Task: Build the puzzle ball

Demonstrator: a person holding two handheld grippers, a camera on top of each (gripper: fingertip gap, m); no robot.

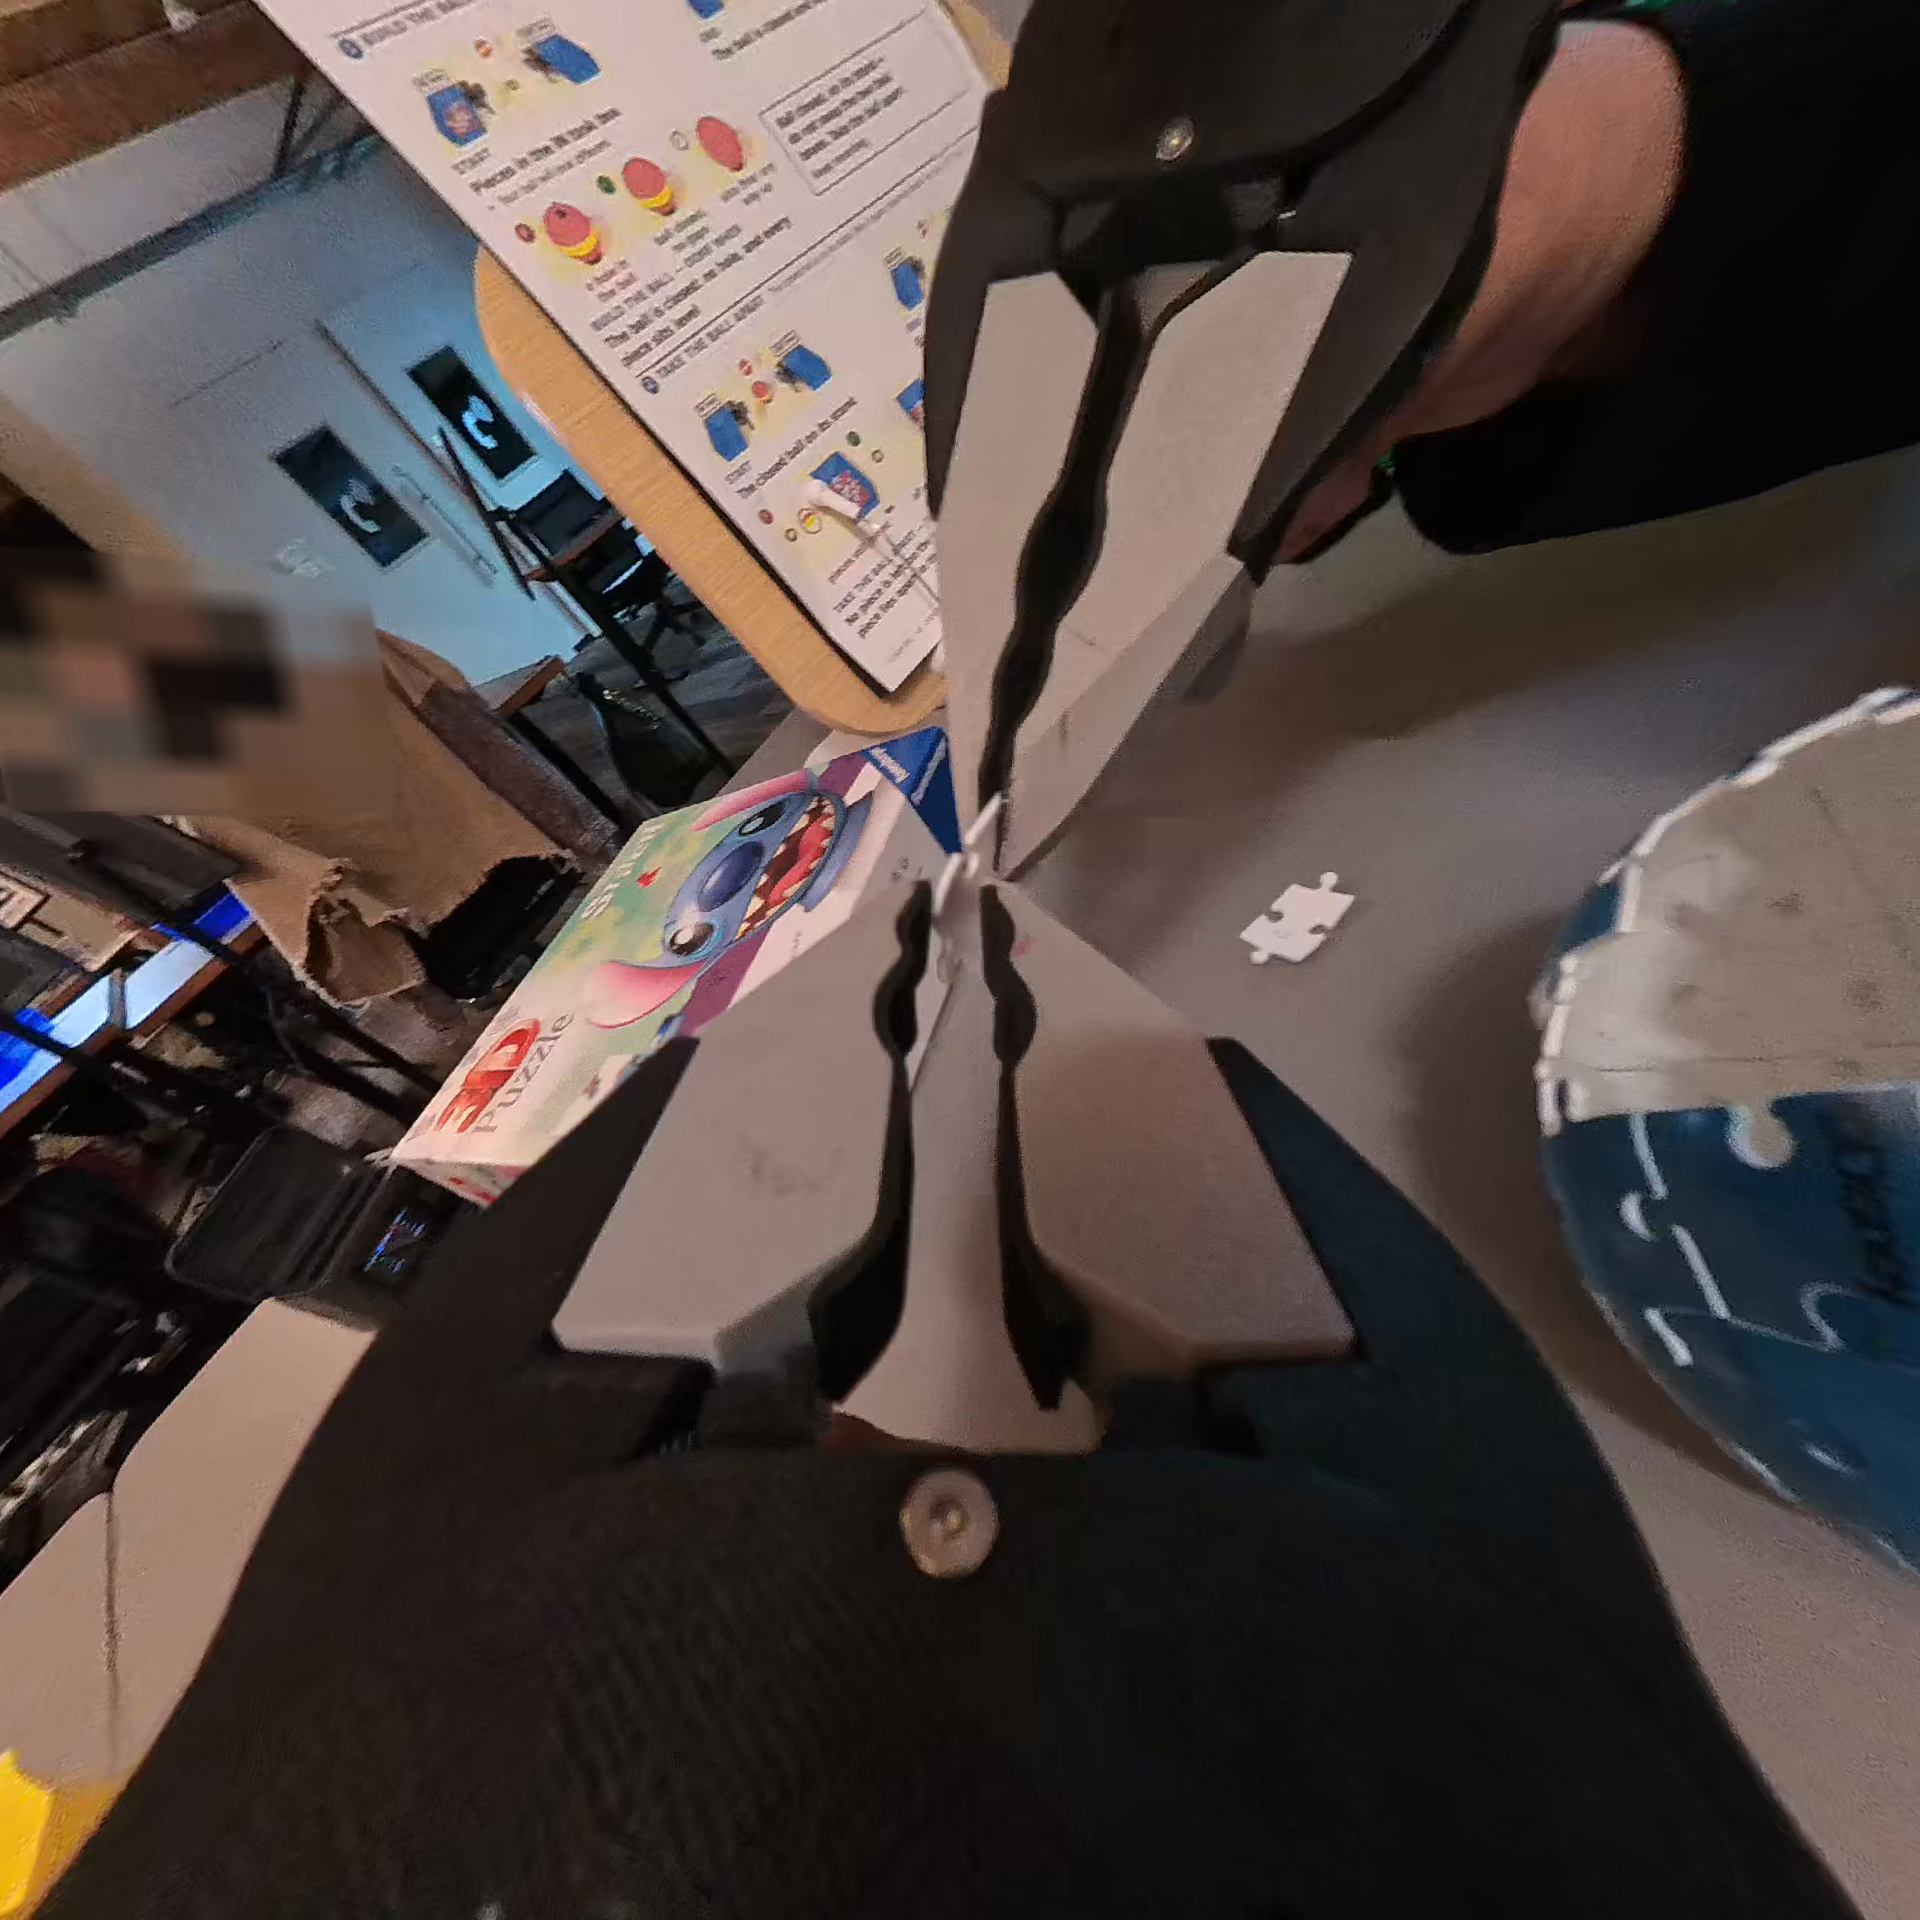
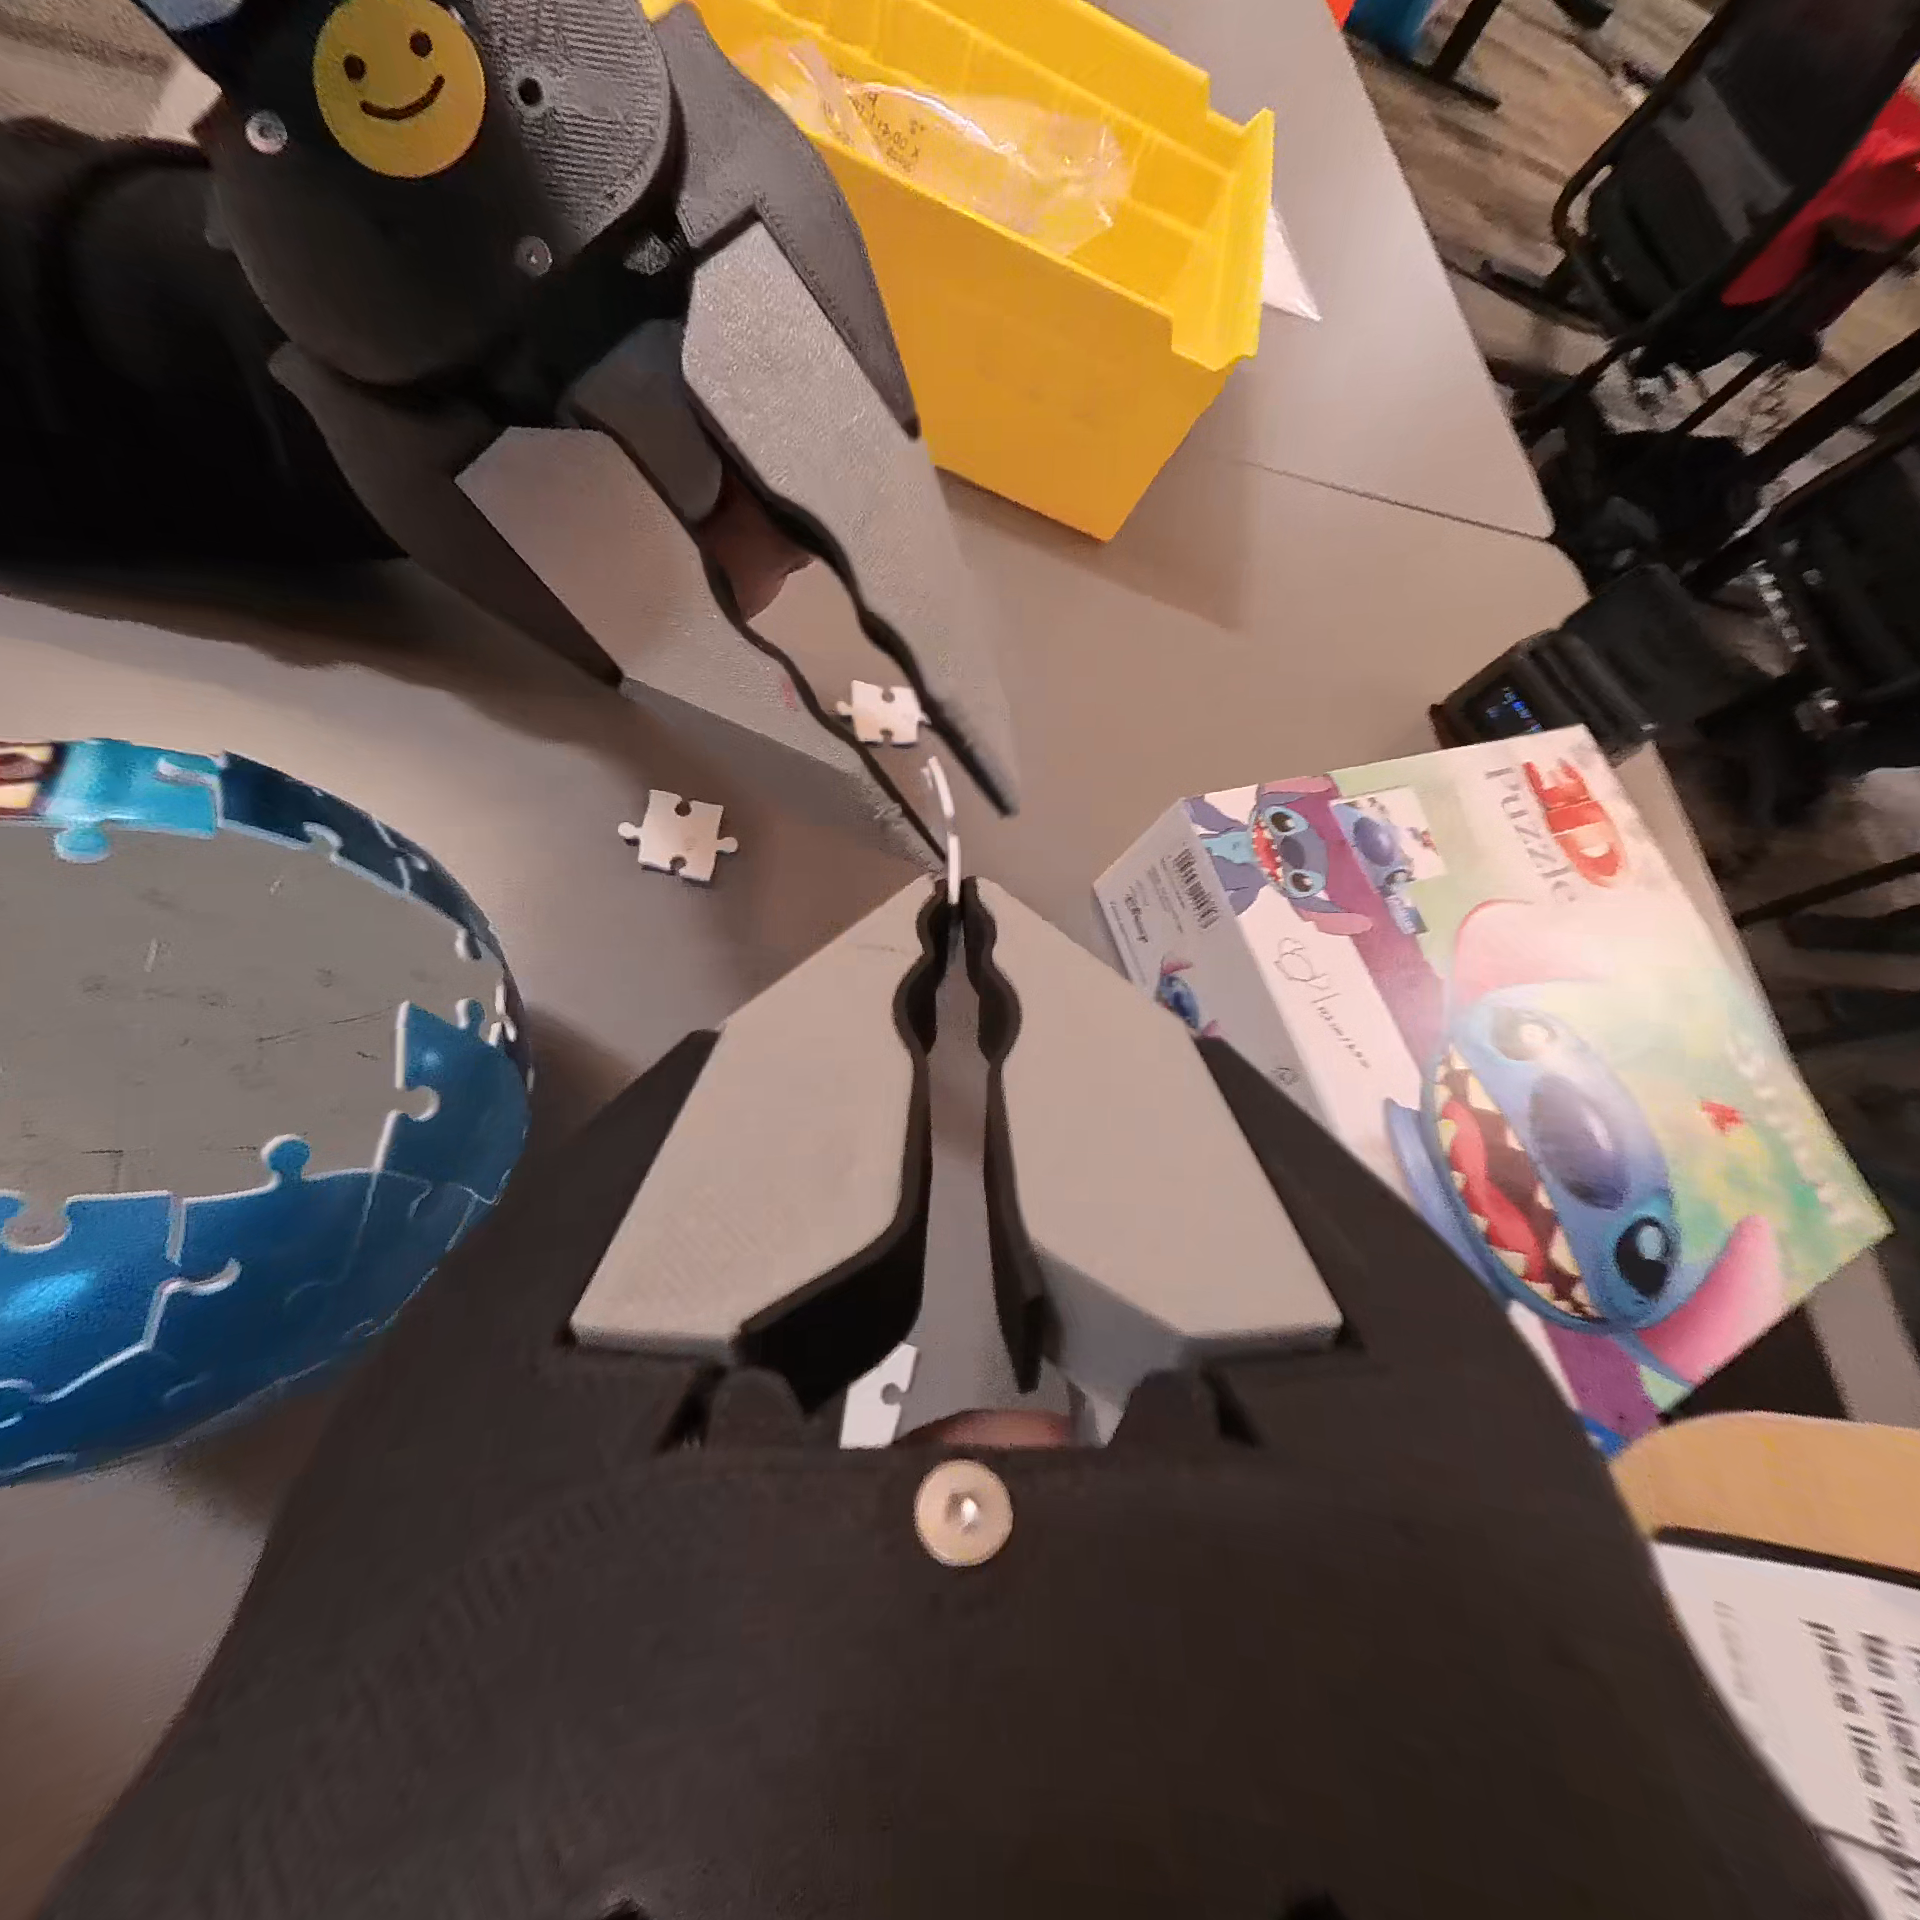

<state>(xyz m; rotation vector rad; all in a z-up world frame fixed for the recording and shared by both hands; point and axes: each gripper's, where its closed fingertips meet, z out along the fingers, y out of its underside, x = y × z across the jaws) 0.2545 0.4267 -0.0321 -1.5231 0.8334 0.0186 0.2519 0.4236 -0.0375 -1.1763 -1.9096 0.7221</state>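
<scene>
both grippers meet tip to tip over the surface: right gripper (image 2: 954, 894) and left gripper (image 1: 956, 899) each closed, seemingly on white puzzle pieces being joined; next, seat them into the half-built blue puzzle ball (image 2: 312, 1226) nearby

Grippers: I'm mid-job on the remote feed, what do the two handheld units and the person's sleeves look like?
Both match: black, ribbed printed bodies with a silver screw at the centre, and grey wedge-shaped fingers lined with wavy black pads. The left gripper carries a round yellow smiley-face sticker on its housing. The right gripper shows no sticker. No cables visible. The person wears black sleeves.
</scene>
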